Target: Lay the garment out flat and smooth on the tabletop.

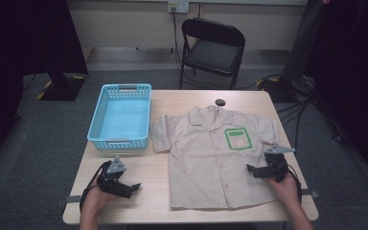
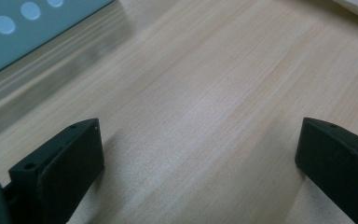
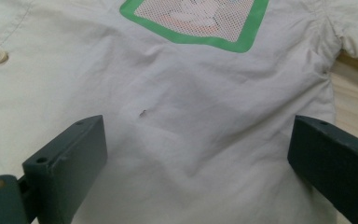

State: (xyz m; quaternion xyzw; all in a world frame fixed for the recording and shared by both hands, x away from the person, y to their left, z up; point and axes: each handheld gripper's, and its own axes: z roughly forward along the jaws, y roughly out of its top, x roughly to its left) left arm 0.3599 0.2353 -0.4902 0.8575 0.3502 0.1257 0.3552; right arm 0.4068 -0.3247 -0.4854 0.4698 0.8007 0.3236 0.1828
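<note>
Wooden table stood in a dim room, a black folding chair behind it. Beige shirt lay spread flat, buttoned, collar away from the person, probably laid out for folding. Blue basket, empty, sat just beside its left sleeve. Left gripper rested on bare wood, jaws spread. Right gripper was over the shirt's right side below the green pocket, jaws wide, holding nothing.

A black folding chair stood beyond the far edge of the wooden surface, pushed back on grey carpet. Cables sprawled across the floor at right, and a wall socket sat high behind.
</note>
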